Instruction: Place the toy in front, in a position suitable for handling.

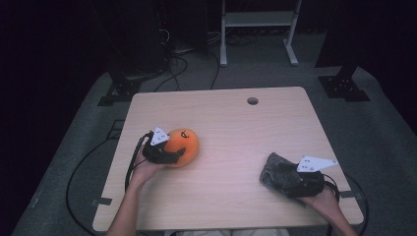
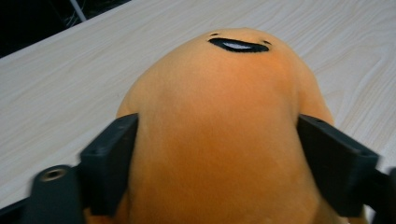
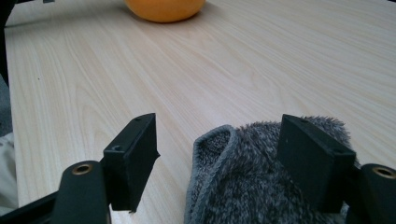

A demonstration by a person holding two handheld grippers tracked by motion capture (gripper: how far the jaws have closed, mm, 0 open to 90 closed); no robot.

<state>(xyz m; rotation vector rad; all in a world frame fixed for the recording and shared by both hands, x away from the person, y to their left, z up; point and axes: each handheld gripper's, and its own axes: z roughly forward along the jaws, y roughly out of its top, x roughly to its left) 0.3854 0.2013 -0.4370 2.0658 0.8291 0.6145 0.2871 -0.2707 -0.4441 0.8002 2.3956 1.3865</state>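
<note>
- Fingers of the left gripper clamp the orange plush, table's nine-o'clock side.
- Step, likely: securing it; next, a steady lift.
- Right gripper, four o'clock: jaws apart over the grey cloth, not pinching.

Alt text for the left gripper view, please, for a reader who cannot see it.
An orange plush toy with a small stitched black mouth fills the space between the left gripper's two black jaws, which press against its sides. It rests on a light wood-grain table, and a dark background shows past the table's far edge at the upper left.
</note>
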